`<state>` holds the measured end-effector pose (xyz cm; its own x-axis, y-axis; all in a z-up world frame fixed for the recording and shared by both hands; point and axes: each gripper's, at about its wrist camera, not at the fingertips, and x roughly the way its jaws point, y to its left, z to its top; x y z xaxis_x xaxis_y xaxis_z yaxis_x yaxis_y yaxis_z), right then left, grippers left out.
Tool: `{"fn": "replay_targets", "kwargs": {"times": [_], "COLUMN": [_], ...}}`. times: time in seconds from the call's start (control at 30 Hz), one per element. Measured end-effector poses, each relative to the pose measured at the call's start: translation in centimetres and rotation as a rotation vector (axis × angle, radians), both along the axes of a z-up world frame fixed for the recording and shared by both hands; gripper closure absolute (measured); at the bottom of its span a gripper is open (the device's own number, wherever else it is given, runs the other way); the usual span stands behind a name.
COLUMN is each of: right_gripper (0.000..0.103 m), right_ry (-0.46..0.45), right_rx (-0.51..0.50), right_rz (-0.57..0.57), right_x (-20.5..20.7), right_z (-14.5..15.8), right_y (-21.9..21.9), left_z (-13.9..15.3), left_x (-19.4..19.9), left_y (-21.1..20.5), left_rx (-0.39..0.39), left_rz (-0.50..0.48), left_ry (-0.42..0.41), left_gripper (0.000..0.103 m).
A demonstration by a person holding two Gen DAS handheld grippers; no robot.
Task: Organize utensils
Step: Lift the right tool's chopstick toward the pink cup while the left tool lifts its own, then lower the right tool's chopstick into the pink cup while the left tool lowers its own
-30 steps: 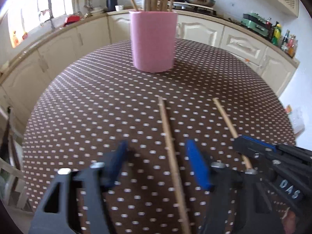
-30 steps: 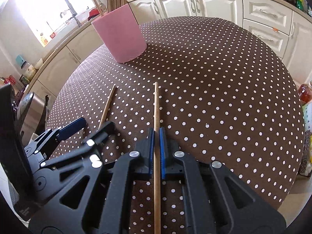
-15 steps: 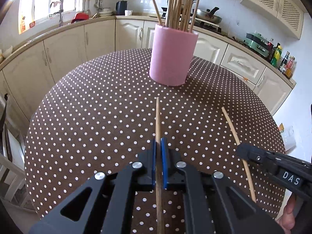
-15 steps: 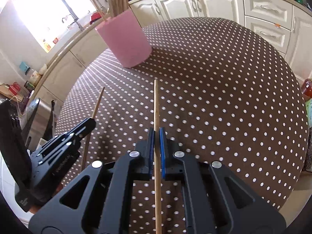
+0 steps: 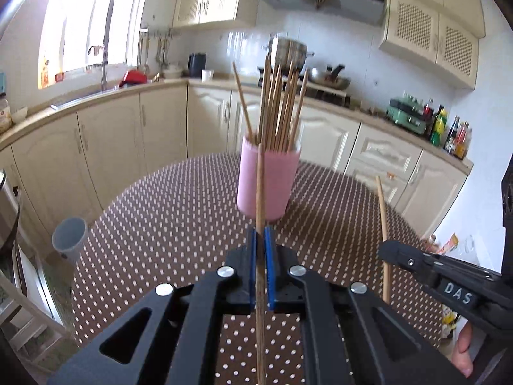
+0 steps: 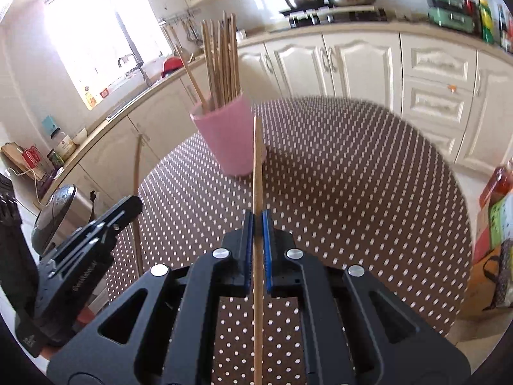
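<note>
A pink cup point(image 5: 267, 183) full of several wooden chopsticks point(image 5: 279, 109) stands on the round brown dotted table point(image 5: 166, 218). My left gripper point(image 5: 260, 235) is shut on one chopstick point(image 5: 259, 189), lifted off the table and pointing toward the cup. The right gripper point(image 5: 389, 250) shows at the right of the left wrist view with its own chopstick point(image 5: 383, 221). In the right wrist view my right gripper point(image 6: 257, 221) is shut on a chopstick point(image 6: 257, 163) that reaches toward the pink cup point(image 6: 229, 138). The left gripper point(image 6: 128, 203) shows at the left there, holding its chopstick point(image 6: 137, 192).
Cream kitchen cabinets point(image 5: 105, 147) and a counter curve behind the table. A grey bin point(image 5: 69, 237) stands on the floor at the left. Bottles point(image 5: 449, 128) line the counter at the right. A rice cooker point(image 6: 53, 215) sits left of the table. Bags point(image 6: 497, 224) lie at the right.
My left gripper closed on the chopstick that lay on the table. Both grippers then rose with their chopsticks and tilted up, so the cup and kitchen now sit lower in view.
</note>
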<state>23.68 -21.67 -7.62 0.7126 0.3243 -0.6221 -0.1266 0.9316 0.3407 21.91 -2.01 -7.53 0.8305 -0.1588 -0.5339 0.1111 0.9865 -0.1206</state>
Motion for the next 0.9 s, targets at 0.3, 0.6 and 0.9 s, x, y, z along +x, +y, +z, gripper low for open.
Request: {"fn": "replay_targets", "kwargs": {"times": [0.3,0.6,0.9], "right_gripper": [0.097,0.097,0.097], "right_ry": [-0.114,-0.218,-0.326], "right_rx": [0.007,0.006,-0.016], "right_rz": [0.010,0.014,-0.007], "right_x": [-0.9,-1.6,-0.8], "right_z": [4.1,7.7,12.0], "right_y": [0.1,0.3,0.4], "left_z": [4.8,7.6,10.7], "left_x": [-1.2,-1.9,-1.1], "left_y": [-0.1,-0.8,-2.1], "left_rx": [-0.010,0.009,0.042], "left_rz": [0.006,-0.001,-0.016], "left_ry": [-0.142,-0.227,-0.307], "left_gripper": [0.097,0.097,0.097]}}
